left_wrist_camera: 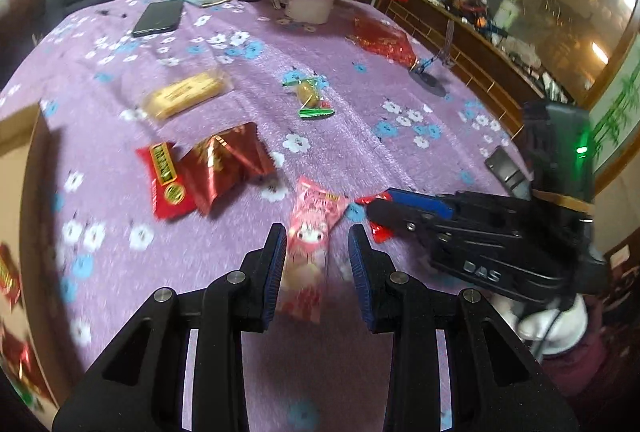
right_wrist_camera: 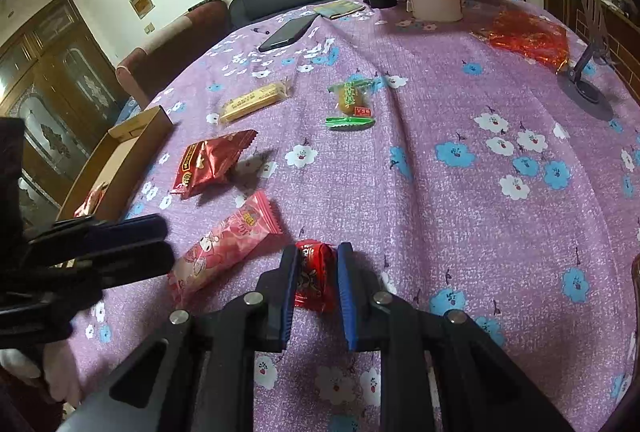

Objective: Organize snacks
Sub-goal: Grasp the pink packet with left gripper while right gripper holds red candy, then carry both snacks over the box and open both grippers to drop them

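Mid-pickup: my right gripper [right_wrist_camera: 318, 274] is clamped on the red candy [right_wrist_camera: 314, 278] at my 6 o'clock. Left gripper [left_wrist_camera: 318, 258] straddles the pink pack [left_wrist_camera: 310, 244], not squeezing. Next, carry it to the box [right_wrist_camera: 120, 152] at 9.

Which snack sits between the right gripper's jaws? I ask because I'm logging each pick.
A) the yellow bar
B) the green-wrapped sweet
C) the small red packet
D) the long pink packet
C: in the right wrist view the right gripper has its jaws closed on the small red packet, while the long pink packet lies apart on the cloth beside it.
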`<state>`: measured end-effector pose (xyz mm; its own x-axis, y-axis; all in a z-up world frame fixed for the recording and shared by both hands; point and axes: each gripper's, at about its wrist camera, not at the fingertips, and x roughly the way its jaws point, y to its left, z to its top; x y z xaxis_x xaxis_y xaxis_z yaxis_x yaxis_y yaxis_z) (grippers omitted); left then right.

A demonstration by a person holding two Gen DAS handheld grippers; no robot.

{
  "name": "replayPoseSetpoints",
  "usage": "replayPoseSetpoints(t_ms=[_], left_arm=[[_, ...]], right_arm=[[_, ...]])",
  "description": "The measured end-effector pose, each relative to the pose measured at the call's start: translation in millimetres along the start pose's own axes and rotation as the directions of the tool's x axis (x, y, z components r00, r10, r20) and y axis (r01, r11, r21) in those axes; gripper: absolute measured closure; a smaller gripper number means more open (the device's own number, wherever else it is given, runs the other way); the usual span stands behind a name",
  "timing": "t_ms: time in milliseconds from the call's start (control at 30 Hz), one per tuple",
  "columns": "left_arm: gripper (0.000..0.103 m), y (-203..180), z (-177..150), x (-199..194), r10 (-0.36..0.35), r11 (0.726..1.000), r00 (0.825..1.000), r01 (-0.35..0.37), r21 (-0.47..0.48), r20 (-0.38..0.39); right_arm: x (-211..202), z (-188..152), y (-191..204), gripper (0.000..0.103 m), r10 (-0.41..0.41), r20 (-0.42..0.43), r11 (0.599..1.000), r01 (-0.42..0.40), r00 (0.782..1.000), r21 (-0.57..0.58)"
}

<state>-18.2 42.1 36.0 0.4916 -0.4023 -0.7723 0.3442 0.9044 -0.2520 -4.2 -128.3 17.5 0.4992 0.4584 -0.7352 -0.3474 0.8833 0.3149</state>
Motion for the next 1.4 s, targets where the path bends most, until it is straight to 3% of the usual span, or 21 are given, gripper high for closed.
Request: replayPoseSetpoints(t_ms=[200, 367, 433, 467, 500, 633, 767, 867, 1033, 1167, 1400], left_arm=[[0.073, -5.7, -3.3, 26.1, 0.081, 0.994, 0.996, -0.077, 0.077, -0.044], [0.069, -18.2, -7.7, 38.9, 0.202, 0.967, 0.979, -0.193, 0.168, -0.035], [0.069, -20.9, -8.5, 39.8, 0.192, 0.967, 0.981, -0.182, 0.181, -0.040], [0.074, -20.5, -8.7, 39.2, 0.180, 0.970, 0.983, -0.170, 0.174, -0.042], [0.078, -19.3, -9.0, 37.8, 0.172, 0.973, 0.984, -0.162, 0.165, -0.043], [0.079, -11.7, -12.0, 21.5, 0.131, 0.986, 0.991, -0.128, 0.104, -0.022], [0.079, 6.5, -16.3, -17.2, 0.058, 0.998, 0.998, -0.058, 0.011, 0.036], [0.078, 25.3, -21.8, -51.8, 0.051, 0.998, 0.995, -0.048, -0.042, 0.086], [0.078, 73.5, -34.4, -107.0, 0.146, 0.984, 0.978, -0.128, -0.123, 0.150], [0.078, 128.5, -44.3, -138.9, 0.246, 0.949, 0.955, -0.203, -0.239, 0.166], [0.078, 196.2, -49.8, -156.3, 0.324, 0.894, 0.936, -0.256, -0.366, 0.136]], right_arm=[[0.4, -0.7, 0.1, 0.081, 0.003, 0.002, 1.000, -0.004, 1.000, 0.007], [0.5, -0.6, 0.3, 0.081, -0.001, 0.005, 1.000, 0.001, 1.000, 0.002], [-0.2, -1.1, 1.3, 0.081, -0.005, 0.008, 1.000, 0.005, 1.000, -0.003], [-0.1, -0.9, 1.4, 0.081, -0.006, 0.010, 1.000, 0.006, 1.000, -0.006], [-0.5, -1.1, 1.7, 0.081, -0.003, 0.013, 1.000, 0.003, 1.000, -0.008], [-9.7, -1.7, 7.6, 0.081, 0.003, 0.065, 0.999, 0.000, 0.998, -0.038], [-15.1, -2.9, 15.9, 0.081, -0.013, 0.103, 0.997, 0.020, 0.995, -0.071], [-15.0, -1.6, 19.8, 0.081, -0.018, 0.106, 0.997, 0.027, 0.994, -0.078], [-22.4, 2.0, 40.7, 0.081, 0.016, 0.098, 0.996, -0.007, 0.995, -0.093], [-23.9, 12.5, 78.0, 0.081, 0.073, 0.086, 0.989, -0.060, 0.994, -0.138], [-11.7, 43.1, 151.7, 0.081, 0.207, 0.043, 0.962, -0.195, 0.977, -0.192]])
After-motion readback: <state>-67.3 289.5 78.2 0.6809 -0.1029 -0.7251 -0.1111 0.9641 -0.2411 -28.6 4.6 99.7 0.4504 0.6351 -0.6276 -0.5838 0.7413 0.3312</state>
